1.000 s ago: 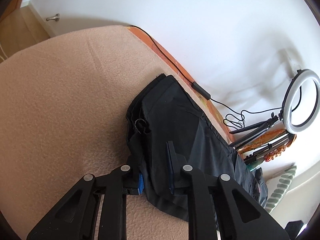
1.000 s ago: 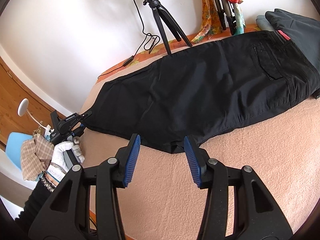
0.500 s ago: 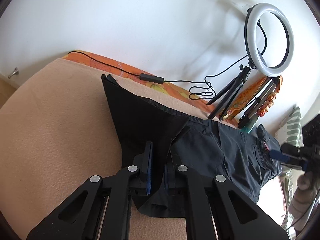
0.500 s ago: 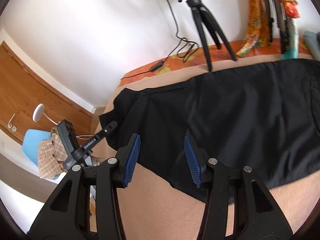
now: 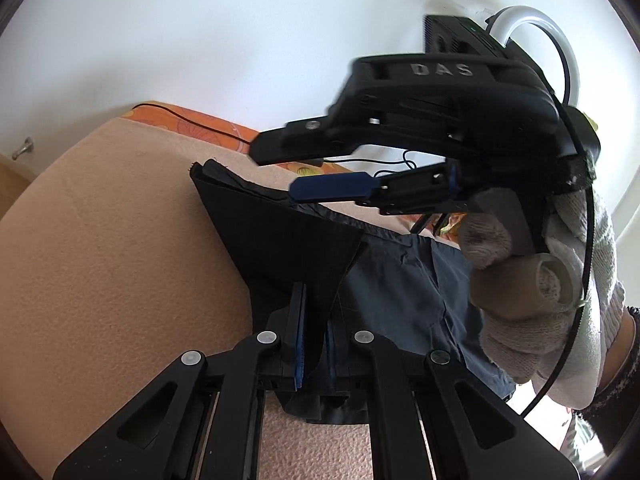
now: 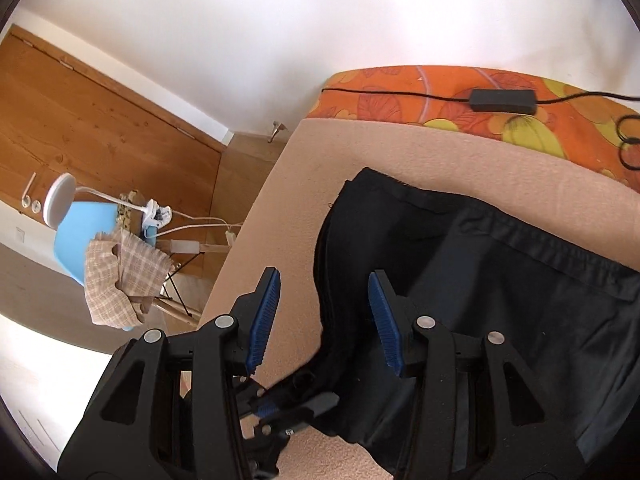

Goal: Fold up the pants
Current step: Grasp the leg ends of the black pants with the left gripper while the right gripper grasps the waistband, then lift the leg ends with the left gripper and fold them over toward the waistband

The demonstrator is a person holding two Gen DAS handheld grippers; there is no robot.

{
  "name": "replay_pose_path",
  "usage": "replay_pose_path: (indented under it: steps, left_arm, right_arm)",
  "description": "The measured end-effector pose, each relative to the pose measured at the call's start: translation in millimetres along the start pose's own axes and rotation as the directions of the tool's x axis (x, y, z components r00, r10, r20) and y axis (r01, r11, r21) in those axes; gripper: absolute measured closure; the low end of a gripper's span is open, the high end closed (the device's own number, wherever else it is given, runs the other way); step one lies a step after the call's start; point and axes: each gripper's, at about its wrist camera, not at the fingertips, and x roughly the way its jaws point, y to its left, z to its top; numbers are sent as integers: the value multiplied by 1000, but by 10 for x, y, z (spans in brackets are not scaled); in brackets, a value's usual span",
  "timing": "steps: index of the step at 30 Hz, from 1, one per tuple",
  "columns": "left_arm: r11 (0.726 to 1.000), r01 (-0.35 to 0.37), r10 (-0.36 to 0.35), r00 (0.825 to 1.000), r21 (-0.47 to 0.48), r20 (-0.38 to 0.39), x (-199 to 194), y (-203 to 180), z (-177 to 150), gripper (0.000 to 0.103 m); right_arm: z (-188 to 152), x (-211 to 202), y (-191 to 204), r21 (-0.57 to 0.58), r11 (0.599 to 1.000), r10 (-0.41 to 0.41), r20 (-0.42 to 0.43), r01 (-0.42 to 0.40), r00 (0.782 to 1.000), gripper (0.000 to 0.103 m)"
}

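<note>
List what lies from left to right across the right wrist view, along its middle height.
White lamp → blue chair → checked cloth → peach blanket → black pants.

The left claw [image 5: 314,338] is pinching a fold of dark fabric, its blue pads nearly meeting. Ahead of it and to its right, the right claw [image 5: 296,172] is hovering with fingers spread apart, gripped by a gloved hand [image 5: 532,276]. In its own view the right claw [image 6: 324,316] is gaping wide.
</note>
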Motion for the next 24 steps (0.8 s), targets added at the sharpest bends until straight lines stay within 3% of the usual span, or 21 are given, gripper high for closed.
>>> replay_pose_path:
  steps: [5, 7, 9, 10, 11, 14, 16, 18, 24]
  left_arm:
    - [1000, 8, -8, 1000, 15, -12, 29, 0, -42, 97]
    - [1000, 7, -7, 1000, 18, -10, 27, -10, -48, 97]
    - [1000, 1, -1, 1000, 29, -8, 33, -44, -56, 97]
    - [999, -6, 6, 1000, 37, -7, 28, -59, -61, 97]
    - [998, -21, 22, 1000, 51, -4, 23, -82, -68, 97]
    - [977, -155, 155, 988, 147, 15, 41, -221, -106, 92]
    - [964, -195, 195, 981, 183, 15, 91, -290, -137, 87]
    - [966, -188, 189, 982, 176, 15, 135, -309, -145, 87]
    - [987, -74, 72, 997, 142, 23, 119, -454, -83, 94]
  right_arm:
    - [105, 445, 237, -112, 982, -163, -92, 152, 982, 54]
    - [90, 528, 233, -123, 977, -189, -130, 173, 973, 54]
    - [79, 574, 176, -126, 971, -221, -145, 203, 965, 70]
    - [68, 591, 146, -125, 969, -230, -153, 212, 961, 90]
    - [57, 589, 117, -114, 971, -226, -156, 209, 962, 95]
    - [53, 453, 57, -71, 980, -192, -113, 184, 975, 97]
    - [76, 338, 32, -46, 983, -181, -80, 178, 980, 98]
    - [91, 228, 6, -20, 986, -164, -56, 163, 985, 98]
    - [28, -159, -88, 11, 985, -174, 17, 174, 985, 98]
